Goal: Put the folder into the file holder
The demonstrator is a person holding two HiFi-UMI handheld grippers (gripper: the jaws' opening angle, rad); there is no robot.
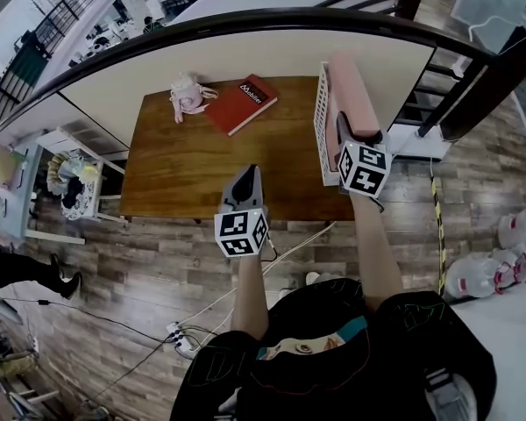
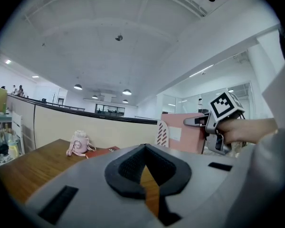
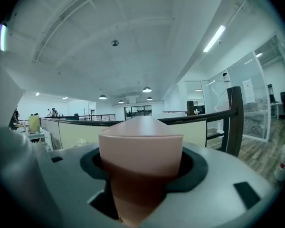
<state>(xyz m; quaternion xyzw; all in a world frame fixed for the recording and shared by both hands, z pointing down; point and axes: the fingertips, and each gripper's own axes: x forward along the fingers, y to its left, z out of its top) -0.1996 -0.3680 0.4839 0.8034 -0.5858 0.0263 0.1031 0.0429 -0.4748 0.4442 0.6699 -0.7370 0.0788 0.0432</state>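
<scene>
A white slatted file holder [image 1: 321, 121] stands at the right end of a wooden table [image 1: 175, 174]. The pink folder [image 1: 355, 95] stands on edge along the holder's right side, against or inside it; how far in it sits cannot be told. The right gripper [image 1: 345, 132] is clamped on the folder's near end, and its own view is filled by the folder [image 3: 140, 156] between the jaws. To the holder's left, the left gripper [image 1: 250, 174] hovers over the table's front edge, jaws together and empty. Farther left of the holder lie a red book [image 1: 242, 103] and a small pink bottle [image 1: 187, 96].
</scene>
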